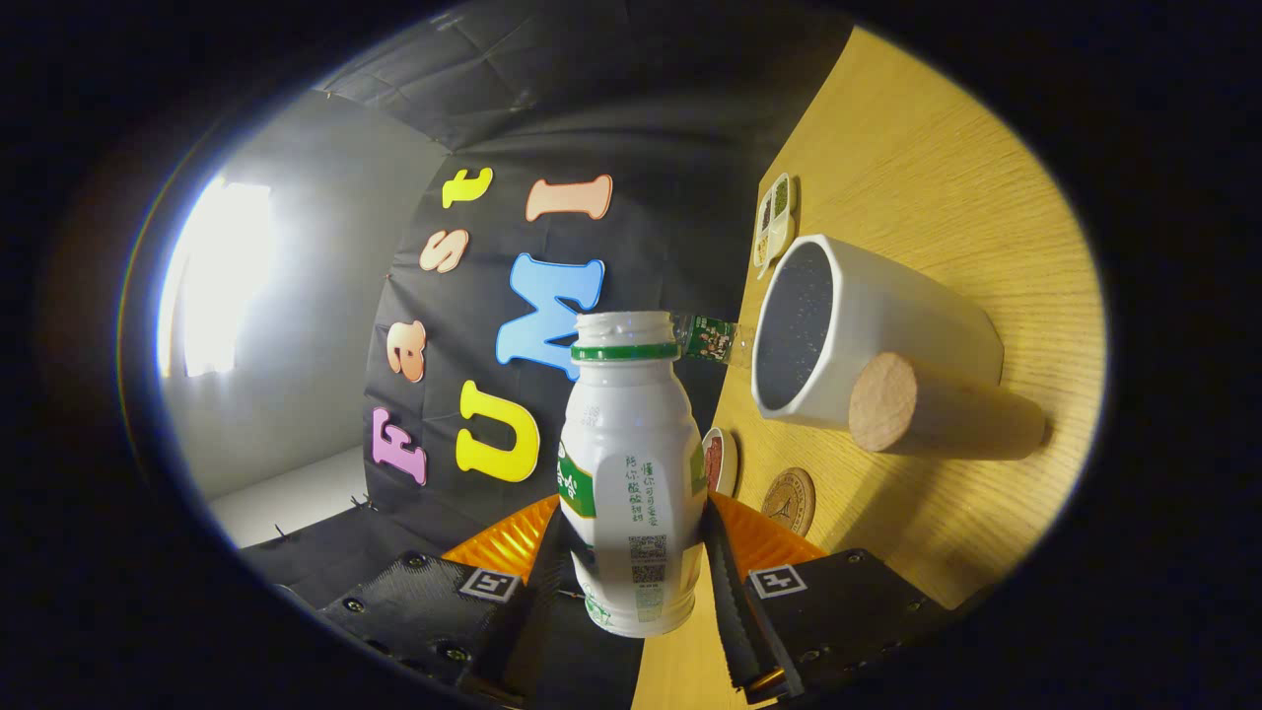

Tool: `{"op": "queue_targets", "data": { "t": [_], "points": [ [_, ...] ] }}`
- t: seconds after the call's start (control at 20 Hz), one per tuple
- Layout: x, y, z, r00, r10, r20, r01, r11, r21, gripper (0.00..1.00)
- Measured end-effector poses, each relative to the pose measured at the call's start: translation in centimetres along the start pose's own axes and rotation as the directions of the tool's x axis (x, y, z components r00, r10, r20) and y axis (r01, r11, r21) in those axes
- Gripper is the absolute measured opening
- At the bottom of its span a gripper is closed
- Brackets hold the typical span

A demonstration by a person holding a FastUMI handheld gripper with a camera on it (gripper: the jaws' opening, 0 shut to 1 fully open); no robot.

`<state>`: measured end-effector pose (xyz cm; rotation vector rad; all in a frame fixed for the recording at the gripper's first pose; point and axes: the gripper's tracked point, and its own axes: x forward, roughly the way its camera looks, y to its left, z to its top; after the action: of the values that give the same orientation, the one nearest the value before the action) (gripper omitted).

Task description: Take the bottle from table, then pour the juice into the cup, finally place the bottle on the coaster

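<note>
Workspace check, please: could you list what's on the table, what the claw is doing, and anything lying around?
Surface: wooden table, seen tilted.
Job's things: white bottle gripped, mouth near the white cup; round coaster on the table near the claw.
Clutter: small dish, divided tray beyond the cup.
Claw: both fingers pressing the bottle.
Cables: nothing seen.
Surroundings: black cloth wall, bright light.
</note>
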<state>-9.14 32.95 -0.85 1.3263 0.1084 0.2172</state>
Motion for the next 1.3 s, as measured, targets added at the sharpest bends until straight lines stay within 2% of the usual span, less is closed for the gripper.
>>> {"op": "queue_targets", "data": {
  "t": [0.6,1.3],
  "points": [
    [0.18,0.33,-0.29,1.0,-0.001,-0.003,0.001,0.988,0.153,0.69],
    [0.72,0.83,-0.46,1.0,0.008,0.015,-0.011,0.965,0.262,0.69]
  ]
}}
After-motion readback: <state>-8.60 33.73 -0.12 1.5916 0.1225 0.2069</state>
